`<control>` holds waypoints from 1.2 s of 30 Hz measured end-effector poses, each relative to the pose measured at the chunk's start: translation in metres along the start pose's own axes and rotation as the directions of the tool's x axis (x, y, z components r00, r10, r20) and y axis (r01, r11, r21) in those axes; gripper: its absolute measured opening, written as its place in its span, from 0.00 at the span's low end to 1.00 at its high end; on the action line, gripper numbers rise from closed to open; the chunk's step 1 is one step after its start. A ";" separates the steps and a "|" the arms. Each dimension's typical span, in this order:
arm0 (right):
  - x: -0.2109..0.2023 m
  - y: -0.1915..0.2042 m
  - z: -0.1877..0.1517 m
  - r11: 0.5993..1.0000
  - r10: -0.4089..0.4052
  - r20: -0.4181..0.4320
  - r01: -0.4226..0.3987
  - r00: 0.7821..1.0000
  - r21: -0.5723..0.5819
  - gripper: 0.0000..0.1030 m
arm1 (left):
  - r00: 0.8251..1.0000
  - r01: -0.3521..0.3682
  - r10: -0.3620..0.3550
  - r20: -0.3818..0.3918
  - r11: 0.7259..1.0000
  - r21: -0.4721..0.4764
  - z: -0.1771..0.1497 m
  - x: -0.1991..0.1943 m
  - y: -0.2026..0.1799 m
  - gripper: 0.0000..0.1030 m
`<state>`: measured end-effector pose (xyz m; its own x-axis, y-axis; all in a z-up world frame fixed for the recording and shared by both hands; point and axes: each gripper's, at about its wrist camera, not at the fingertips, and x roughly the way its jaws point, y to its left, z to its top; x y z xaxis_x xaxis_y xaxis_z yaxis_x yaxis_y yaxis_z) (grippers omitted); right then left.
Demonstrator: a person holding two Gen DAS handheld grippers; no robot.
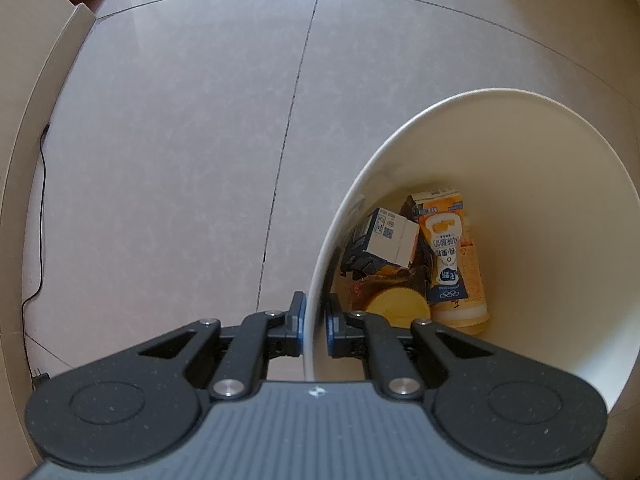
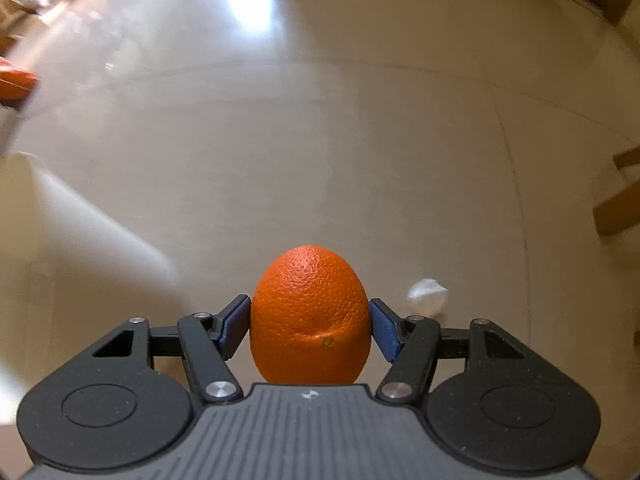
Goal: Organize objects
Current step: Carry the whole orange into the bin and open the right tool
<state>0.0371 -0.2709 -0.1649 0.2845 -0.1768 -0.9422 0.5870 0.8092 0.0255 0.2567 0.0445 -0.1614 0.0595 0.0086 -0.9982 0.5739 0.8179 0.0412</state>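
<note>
Home interior: glossy tiled floor point(image 1: 180, 140), waste bin point(image 1: 520, 128) holding food packaging point(image 1: 452, 256).

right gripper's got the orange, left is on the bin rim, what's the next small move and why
Probably carry the orange over the white bin and let go there. The right gripper clamps the fruit above bare floor, while the left gripper pinches the bin's rim, steadying it; cartons already lie inside.

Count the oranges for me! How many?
1. The round orange fruit sits between the right gripper's blue pads, above the pale tiled floor. More could hide under the packaging in the white bin.
</note>
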 end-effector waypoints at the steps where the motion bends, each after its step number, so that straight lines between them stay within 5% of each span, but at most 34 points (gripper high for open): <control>1: -0.012 0.008 0.002 1.000 0.027 0.012 -0.027 1.000 -0.003 0.67 | 1.000 0.000 0.000 0.001 1.000 0.001 0.000 0.000 0.000 0.08; 10: -0.070 0.101 0.014 0.960 0.237 0.044 -0.227 0.970 -0.164 0.67 | 1.000 0.011 -0.011 0.000 1.000 -0.013 -0.003 0.001 0.004 0.07; 20: -0.072 0.171 0.009 0.910 0.261 0.032 -0.234 0.965 -0.343 0.68 | 0.999 0.050 -0.050 0.005 0.998 -0.045 0.000 -0.003 0.020 0.06; 25: -0.071 0.171 -0.001 0.897 0.263 0.014 -0.239 0.965 -0.373 0.82 | 0.999 0.053 -0.053 0.004 0.997 -0.050 0.001 -0.003 0.025 0.06; 36: -0.068 0.125 -0.003 0.952 0.166 0.065 -0.143 0.984 -0.272 0.86 | 0.999 0.048 -0.048 -0.005 0.997 -0.058 0.003 -0.003 0.025 0.06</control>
<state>0.0888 -0.1557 -0.0984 0.4265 -0.0758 -0.9013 0.3118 0.9477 0.0678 0.2732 0.0634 -0.1572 0.0277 -0.0282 -0.9992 0.5275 0.8495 -0.0093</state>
